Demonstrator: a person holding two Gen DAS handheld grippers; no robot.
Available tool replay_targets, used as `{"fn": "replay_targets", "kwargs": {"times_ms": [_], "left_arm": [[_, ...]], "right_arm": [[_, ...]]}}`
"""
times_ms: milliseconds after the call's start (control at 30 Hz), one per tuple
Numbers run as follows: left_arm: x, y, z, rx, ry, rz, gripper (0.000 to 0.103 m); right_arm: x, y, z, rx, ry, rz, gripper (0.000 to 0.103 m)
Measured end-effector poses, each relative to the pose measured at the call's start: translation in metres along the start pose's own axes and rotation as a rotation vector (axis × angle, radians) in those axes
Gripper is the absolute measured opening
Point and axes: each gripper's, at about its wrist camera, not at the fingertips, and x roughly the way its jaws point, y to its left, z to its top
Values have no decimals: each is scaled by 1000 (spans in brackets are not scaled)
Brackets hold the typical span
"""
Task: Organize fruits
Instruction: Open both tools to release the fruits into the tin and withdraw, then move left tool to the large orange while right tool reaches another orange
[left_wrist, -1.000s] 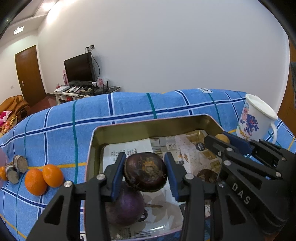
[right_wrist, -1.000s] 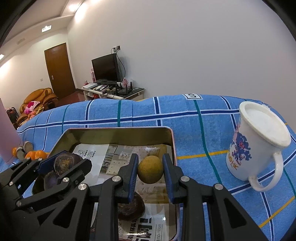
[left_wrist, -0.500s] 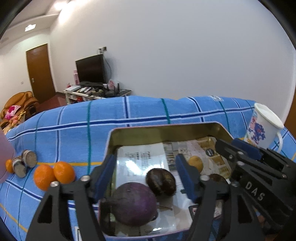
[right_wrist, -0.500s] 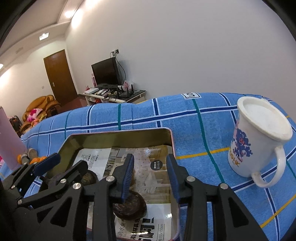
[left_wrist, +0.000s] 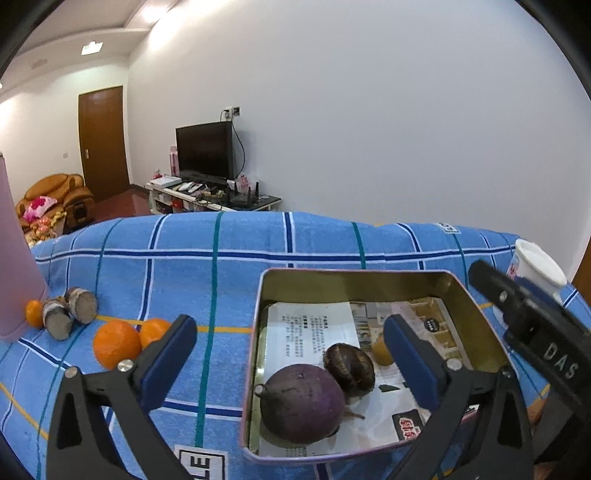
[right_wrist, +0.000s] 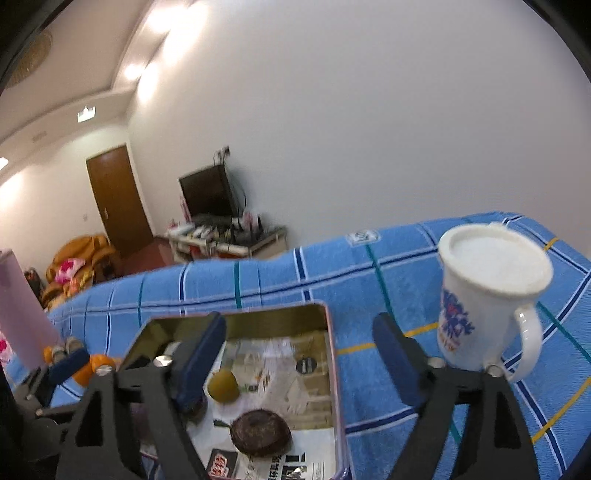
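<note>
Left tongs (left_wrist: 288, 354) spreading wide, with nothing pinched. Blue pads up in the air, one over the blue checked cloth (left_wrist: 221, 266), one over the metal tin (left_wrist: 354, 280). Inside the tin, on printed paper: a big purple fruit (left_wrist: 301, 402) at the near edge, touching a smaller dark brown fruit (left_wrist: 349, 363) just behind it. Beside those, a little yellow fruit (left_wrist: 380, 352), partly hidden by a pad.

Right tongs (right_wrist: 299, 354) spreading too, pinching nothing. Below them in the tin, the yellow fruit and a flat dark brown one (right_wrist: 260, 432), a little apart.

Left on the cloth, outside the tin: two oranges (left_wrist: 116, 343) side by side. Farther left, two grey round lumps (left_wrist: 68, 314), another small orange (left_wrist: 34, 313), and a tall pink thing (left_wrist: 14, 266). Standing on the cloth right of the tin, a white mug (right_wrist: 487, 295) with a blue picture.
</note>
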Motion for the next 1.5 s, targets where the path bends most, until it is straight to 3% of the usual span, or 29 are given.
{"fn": "replay_targets", "kwargs": {"times_ms": [367,800,1500], "left_arm": [[-17,8,-6,32,-42,35,103],[-30,35,-14,29,-58,124,103],[-41,87,-9,111,-27,153,103]], "right_arm": [[-3,23,-4,-76,-14,-4,87],[-25,39,-8,-147,-137,-39,87],[-39,51,-19,-74,-134,-4,87]]}}
